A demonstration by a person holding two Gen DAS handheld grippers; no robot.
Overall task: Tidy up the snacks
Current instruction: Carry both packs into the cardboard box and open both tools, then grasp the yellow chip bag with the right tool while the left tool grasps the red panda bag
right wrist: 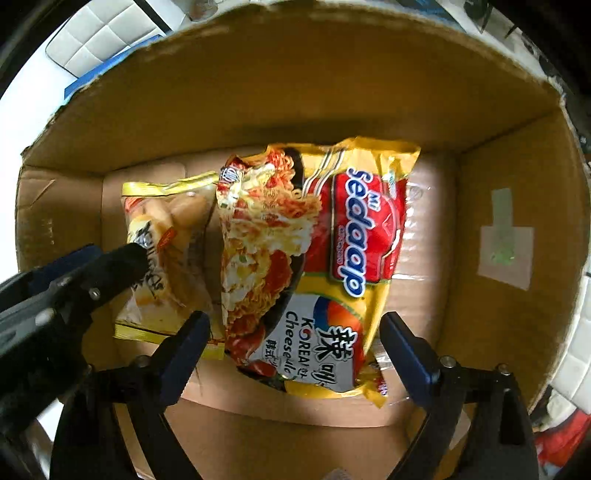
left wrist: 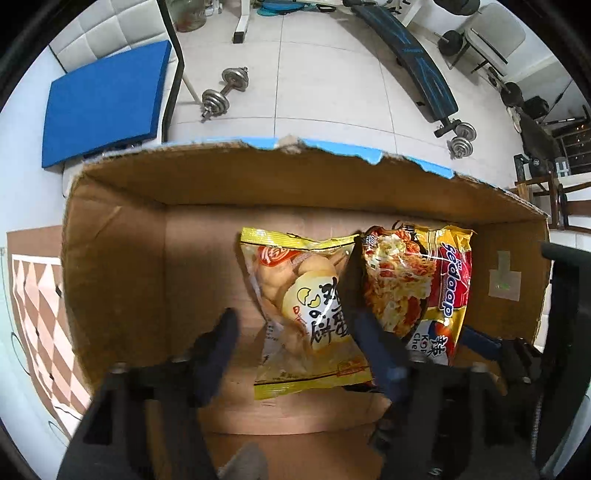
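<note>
Both tongs hang over an open cardboard box (left wrist: 122, 236) and point down into it. On the left tongs (left wrist: 295, 332) the jaws stand wide apart; the yellow packet of egg biscuits (left wrist: 306, 306) lies between the two dark fingers (left wrist: 218, 350), and the pads do not press on it. The right tongs (right wrist: 295, 332) are spread wide as well, with the noodle packet (right wrist: 332, 251) between the blue-tipped fingers (right wrist: 406, 350), and no pad touches it, as far as I can see.

The two packets lie side by side on the floor of the box, close to its right half. In the right wrist view the edge of the noodle packet is lifted a little and overlaps the biscuit packet. This noodle packet is red and yellow, with the word "sedaap" and a picture of noodles with cheese. The left part of the box floor has only shadow. A piece of pale tape (right wrist: 506, 251) sticks on the right inner wall.

Behind the box I see a white tiled floor (left wrist: 332, 74) with a dumbbell (left wrist: 225, 92), a dark exercise bench (left wrist: 417, 66) and a blue mat (left wrist: 107, 99) near a white padded seat (left wrist: 110, 33). Left of the box is a cloth with orange and white diamonds (left wrist: 37, 314).
</note>
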